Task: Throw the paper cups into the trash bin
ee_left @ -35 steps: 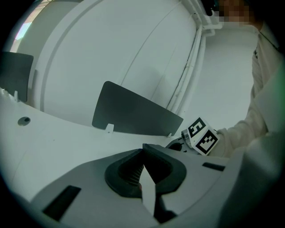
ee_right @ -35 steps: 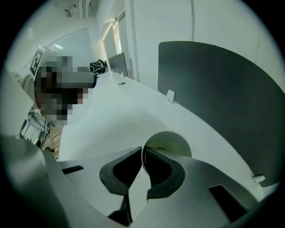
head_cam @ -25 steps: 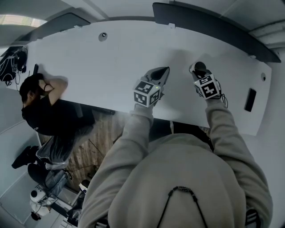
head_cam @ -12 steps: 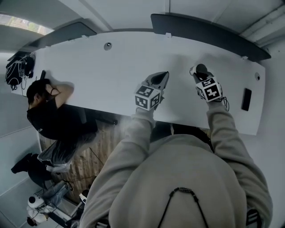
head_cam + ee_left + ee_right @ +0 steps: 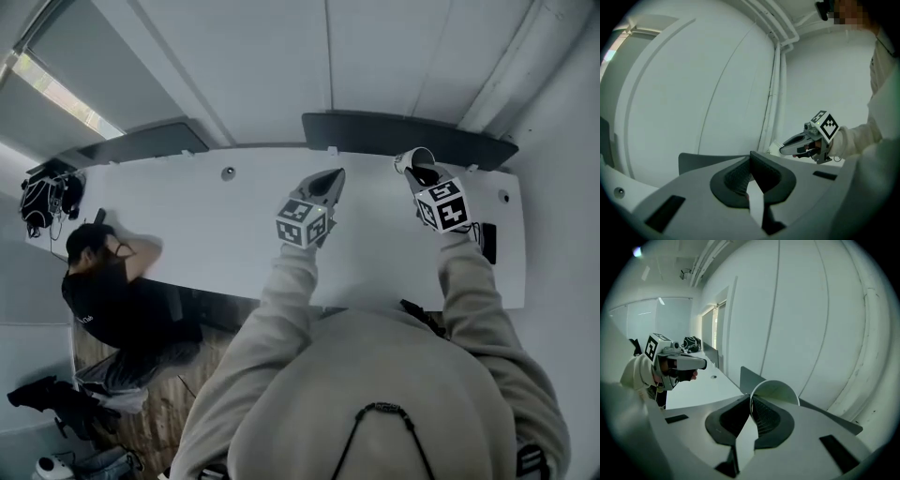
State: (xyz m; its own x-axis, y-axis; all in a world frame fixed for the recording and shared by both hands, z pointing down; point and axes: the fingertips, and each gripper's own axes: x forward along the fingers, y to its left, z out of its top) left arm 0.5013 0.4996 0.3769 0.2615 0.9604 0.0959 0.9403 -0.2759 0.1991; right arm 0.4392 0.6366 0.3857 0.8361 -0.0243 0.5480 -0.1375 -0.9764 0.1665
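A white paper cup (image 5: 413,157) hangs tilted above the far right of the white table (image 5: 187,202). My right gripper (image 5: 412,170) is shut on its rim. In the right gripper view the rim is pinched between the dark pads (image 5: 761,416) of the right gripper (image 5: 751,401), and the paper cup (image 5: 780,391) opens toward the wall. My left gripper (image 5: 335,175) hovers over the table's middle, and its jaws are shut with nothing in them. The left gripper view shows the left gripper (image 5: 751,164) in front, with the right gripper and the cup (image 5: 774,147) beyond. No trash bin is in view.
A dark partition panel (image 5: 403,136) runs along the table's far edge. A black flat object (image 5: 488,242) lies near the right end. A person (image 5: 103,281) sits at the left end, next to a black bag (image 5: 42,202). A round grommet (image 5: 228,172) is set in the tabletop.
Both grippers have moved out toward the table's far edge, the right one still holding the cup. The head view has tilted up, showing more of the wall.
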